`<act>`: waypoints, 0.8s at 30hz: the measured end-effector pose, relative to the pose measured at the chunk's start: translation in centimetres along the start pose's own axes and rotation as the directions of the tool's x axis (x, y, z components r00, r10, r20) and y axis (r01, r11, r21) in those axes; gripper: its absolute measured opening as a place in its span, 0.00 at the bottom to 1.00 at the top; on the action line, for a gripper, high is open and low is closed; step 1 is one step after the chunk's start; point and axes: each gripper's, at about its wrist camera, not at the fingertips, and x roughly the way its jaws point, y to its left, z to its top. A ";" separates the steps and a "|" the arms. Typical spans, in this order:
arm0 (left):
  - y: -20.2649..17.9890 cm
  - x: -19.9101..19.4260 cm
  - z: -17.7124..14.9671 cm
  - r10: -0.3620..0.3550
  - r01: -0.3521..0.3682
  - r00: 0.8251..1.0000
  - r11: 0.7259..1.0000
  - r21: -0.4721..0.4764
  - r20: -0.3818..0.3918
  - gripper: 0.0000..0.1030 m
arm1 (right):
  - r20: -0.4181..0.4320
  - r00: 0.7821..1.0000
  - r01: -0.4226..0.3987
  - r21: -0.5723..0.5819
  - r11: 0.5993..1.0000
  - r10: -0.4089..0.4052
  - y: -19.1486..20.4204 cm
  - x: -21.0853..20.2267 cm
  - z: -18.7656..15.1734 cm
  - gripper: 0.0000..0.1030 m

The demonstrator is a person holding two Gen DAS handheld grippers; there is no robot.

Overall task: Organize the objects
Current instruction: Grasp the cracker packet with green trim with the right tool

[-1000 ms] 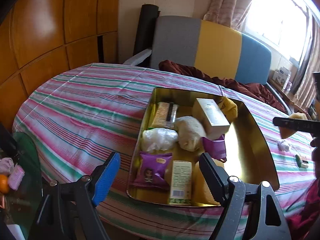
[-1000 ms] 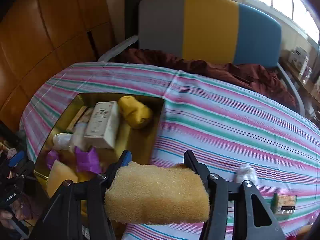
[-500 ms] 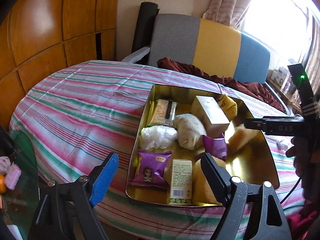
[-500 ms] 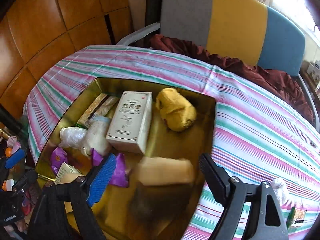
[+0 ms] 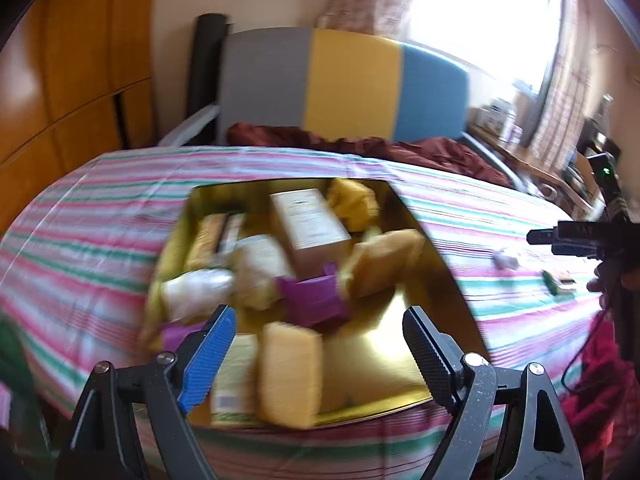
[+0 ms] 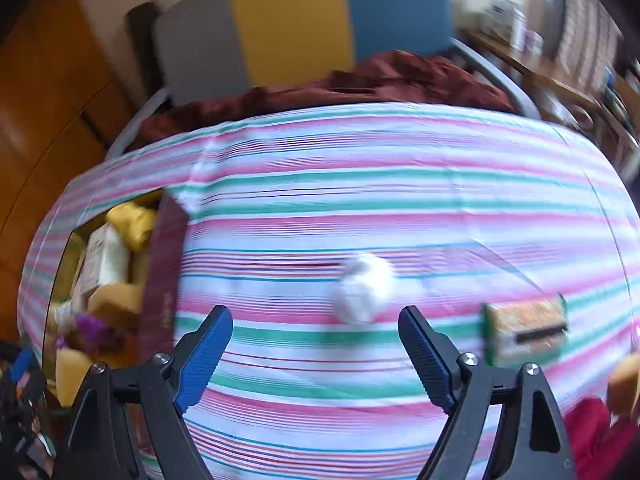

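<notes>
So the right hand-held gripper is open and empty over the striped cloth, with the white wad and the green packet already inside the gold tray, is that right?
Not quite. The right hand-held gripper is open and empty over the striped cloth, but the white wad and the green packet lie on the cloth, outside the gold tray. The right wrist view shows this.

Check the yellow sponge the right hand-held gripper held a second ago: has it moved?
Yes. The sponge now lies inside the gold tray, beside the beige box; the right hand-held gripper, jaws just opened, is empty.
</notes>
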 end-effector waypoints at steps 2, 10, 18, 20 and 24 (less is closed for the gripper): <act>-1.5 0.2 0.4 -0.024 0.024 1.000 0.999 0.041 0.008 0.83 | -0.007 1.000 0.022 0.086 0.996 -0.022 -2.9 -0.7 0.0 0.84; -6.8 1.6 2.0 -0.115 0.114 0.993 0.984 0.140 0.000 0.88 | -0.145 0.988 0.104 0.436 0.894 -0.044 -13.5 -1.2 -1.4 0.84; -10.0 3.0 2.8 -0.161 0.166 0.986 0.968 0.187 -0.039 0.90 | -0.190 0.981 0.094 0.600 0.794 0.027 -18.0 2.9 -1.9 0.84; -10.8 3.4 3.1 -0.169 0.176 0.984 0.966 0.192 -0.051 0.90 | -0.182 0.983 0.088 0.608 0.789 0.031 -18.3 3.8 -1.3 0.84; -12.7 4.5 3.5 -0.188 0.201 0.979 0.957 0.209 -0.079 0.90 | -0.140 0.990 0.079 0.553 0.829 -0.001 -18.1 4.9 0.7 0.84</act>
